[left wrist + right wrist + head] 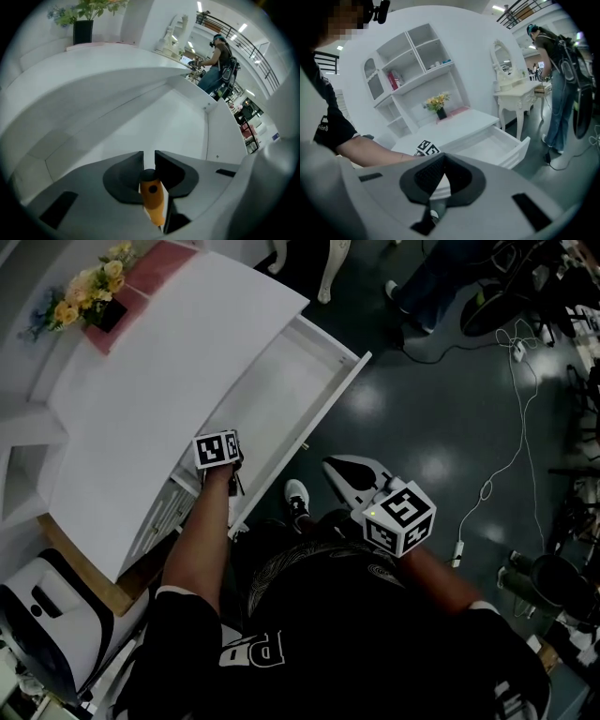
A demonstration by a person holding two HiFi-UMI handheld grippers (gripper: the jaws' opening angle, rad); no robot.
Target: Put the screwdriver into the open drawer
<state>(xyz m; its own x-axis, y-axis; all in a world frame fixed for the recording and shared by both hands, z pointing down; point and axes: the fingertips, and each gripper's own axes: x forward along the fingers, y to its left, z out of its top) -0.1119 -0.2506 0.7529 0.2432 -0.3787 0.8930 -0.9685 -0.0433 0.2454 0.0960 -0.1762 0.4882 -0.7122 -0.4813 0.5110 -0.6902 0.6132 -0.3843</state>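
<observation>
The screwdriver (152, 197) has an orange handle with a black end cap, and my left gripper (149, 157) is shut on that handle. This gripper hangs over the near end of the open white drawer (178, 122), pointing steeply down at its bare floor. In the head view the left gripper (218, 450) shows mainly as its marker cube above the drawer (330, 401), and the screwdriver is hidden there. My right gripper (336, 467) hovers over the dark floor, right of the drawer front. In its own view the right gripper (442, 157) is shut and empty, facing the drawer (501, 145).
The white desk top (159, 381) carries a flower pot (89, 287) at its far end. Cables (506, 456) trail across the dark floor. A white shelf unit (412, 61), a dressing table (520, 93) and a standing person (562, 84) lie beyond.
</observation>
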